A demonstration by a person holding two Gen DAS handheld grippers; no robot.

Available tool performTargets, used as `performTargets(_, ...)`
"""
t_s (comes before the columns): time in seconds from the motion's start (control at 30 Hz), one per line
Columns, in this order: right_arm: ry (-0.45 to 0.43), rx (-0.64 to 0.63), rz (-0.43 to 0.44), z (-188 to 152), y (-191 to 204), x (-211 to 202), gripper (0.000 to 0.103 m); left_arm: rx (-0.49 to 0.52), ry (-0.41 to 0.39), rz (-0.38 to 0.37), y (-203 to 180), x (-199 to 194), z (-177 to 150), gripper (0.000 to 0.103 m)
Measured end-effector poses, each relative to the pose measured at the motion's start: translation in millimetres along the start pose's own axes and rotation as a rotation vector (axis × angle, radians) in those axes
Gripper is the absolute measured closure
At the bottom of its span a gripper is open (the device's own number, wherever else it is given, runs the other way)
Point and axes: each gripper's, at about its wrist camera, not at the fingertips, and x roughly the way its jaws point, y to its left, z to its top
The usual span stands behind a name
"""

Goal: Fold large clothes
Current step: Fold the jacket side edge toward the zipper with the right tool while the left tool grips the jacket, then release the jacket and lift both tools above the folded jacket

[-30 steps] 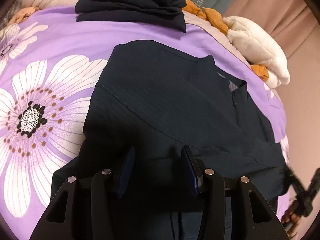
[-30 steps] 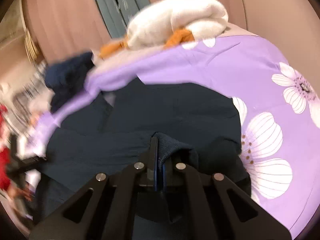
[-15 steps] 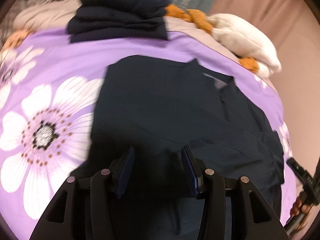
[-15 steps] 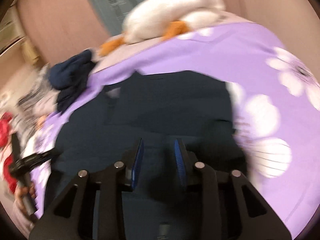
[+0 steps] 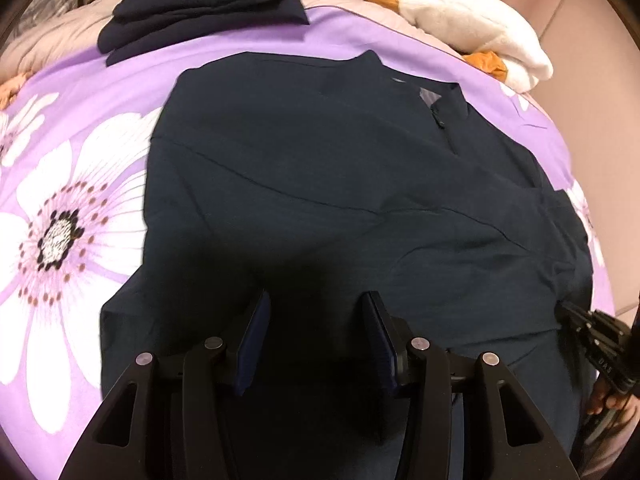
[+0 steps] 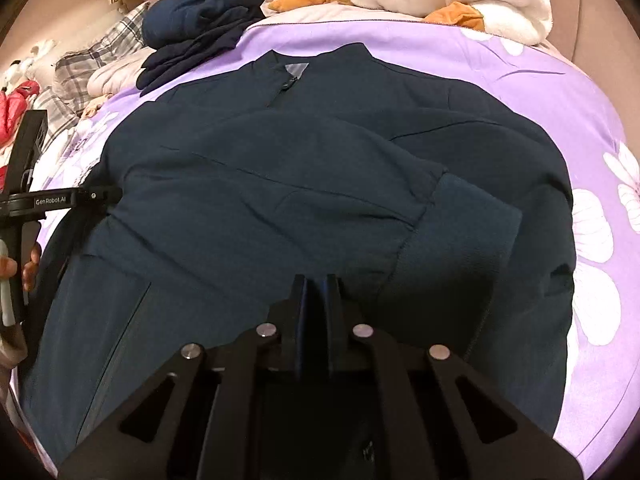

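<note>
- left gripper (image 5: 316, 320): jaws spread wide, empty; the navy jacket (image 5: 340, 184) lies flat just ahead of and beneath them on the purple floral bedspread (image 5: 72, 184)
- right gripper (image 6: 316, 300): jaws pressed nearly together, nothing visibly pinched; a folded-over sleeve cuff (image 6: 464, 224) lies just ahead, to their right
- folded dark clothes (image 5: 204, 4) lie far ahead, left; a white plush (image 5: 472, 28) far ahead, right

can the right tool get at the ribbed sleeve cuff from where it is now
Probably yes. The ribbed sleeve cuff lies on top of the navy jacket, uncovered, just ahead and right of the right tool, whose jaws look shut and would need opening.
</note>
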Motion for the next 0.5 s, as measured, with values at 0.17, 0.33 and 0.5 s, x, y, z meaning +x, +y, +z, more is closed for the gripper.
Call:
performTargets(0.17,-0.017,0.068,0.048,0,-9,-18,0.091,-0.003,-0.028,0.005,3,-27,-7,0.055)
performTargets(0.33,-0.088,0.129,0.069,-19,-8,-56,0.050,-0.017,-0.072,0.017,14,-60,-33,0.026)
performTargets(0.5,-0.110,0.196,0.065,-45,-11,-82,0.049,-0.036,-0.082,0.063,20,-84,-65,0.026)
